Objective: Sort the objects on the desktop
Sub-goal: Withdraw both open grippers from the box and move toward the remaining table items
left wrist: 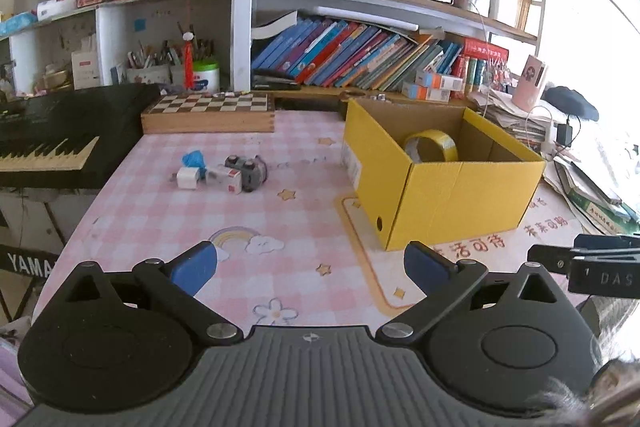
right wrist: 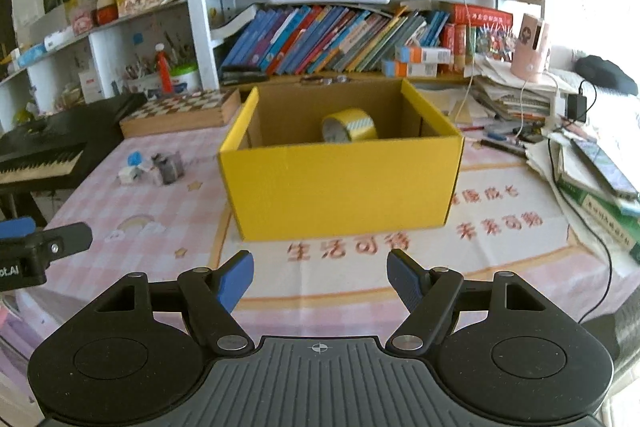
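Facing the pink checked surface [left wrist: 304,211], we held both hand-held grippers above its near edge. The left hand-held gripper [left wrist: 310,267] stood wide, with nothing between its blue pads. The right hand-held gripper [right wrist: 320,277] likewise stood wide and empty.

A yellow cardboard box [right wrist: 340,183] sat open-topped near the middle of the surface, and a roll of yellow tape [right wrist: 350,125] already lay inside it. The unsorted items formed a small cluster to the left of the box and well apart from it: a white charger plug [left wrist: 188,178], a crumpled blue item [left wrist: 194,159], a small white-and-red carton [left wrist: 228,179] and a dark grey item with round knobs [left wrist: 248,171], whose kind we could not tell.

We judged that the coming move turned on one relation. In the left wrist view the cluster lay ahead and slightly left of the pads. In the right wrist view it lay far left, and the box lay straight ahead. We therefore took the left hand to be the nearer one for the pick. The carton's long axis ran roughly across the left view, tilted down to the right.
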A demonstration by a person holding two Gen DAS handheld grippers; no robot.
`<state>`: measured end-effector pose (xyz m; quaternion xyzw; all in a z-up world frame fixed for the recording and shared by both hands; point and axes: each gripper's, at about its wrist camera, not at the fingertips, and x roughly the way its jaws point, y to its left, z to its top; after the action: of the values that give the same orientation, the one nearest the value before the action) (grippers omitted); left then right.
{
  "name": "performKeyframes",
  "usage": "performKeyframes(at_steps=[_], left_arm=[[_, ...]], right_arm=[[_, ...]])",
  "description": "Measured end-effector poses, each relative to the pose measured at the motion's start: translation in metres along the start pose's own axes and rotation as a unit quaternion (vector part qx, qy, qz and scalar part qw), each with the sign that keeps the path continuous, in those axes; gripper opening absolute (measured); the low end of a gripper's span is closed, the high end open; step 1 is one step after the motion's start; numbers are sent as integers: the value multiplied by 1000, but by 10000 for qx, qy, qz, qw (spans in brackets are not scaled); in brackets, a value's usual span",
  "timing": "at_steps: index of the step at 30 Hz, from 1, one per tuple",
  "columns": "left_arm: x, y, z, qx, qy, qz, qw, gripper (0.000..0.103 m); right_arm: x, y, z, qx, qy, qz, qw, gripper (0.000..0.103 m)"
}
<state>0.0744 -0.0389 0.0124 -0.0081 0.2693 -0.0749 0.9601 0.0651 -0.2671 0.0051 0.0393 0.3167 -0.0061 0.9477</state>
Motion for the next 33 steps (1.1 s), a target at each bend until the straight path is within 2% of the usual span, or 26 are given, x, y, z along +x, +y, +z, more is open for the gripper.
performKeyframes(at_steps=[17, 33], left_arm=[[-20, 29, -23, 174, 276, -156, 9993, 101], [-38, 71, -35, -41, 268, 80, 9996, 101]], right_arm=[[-13, 50, -30, -112, 308, 137, 9994, 76], [-14, 97, -39, -445, 413, 437, 9972, 76]])
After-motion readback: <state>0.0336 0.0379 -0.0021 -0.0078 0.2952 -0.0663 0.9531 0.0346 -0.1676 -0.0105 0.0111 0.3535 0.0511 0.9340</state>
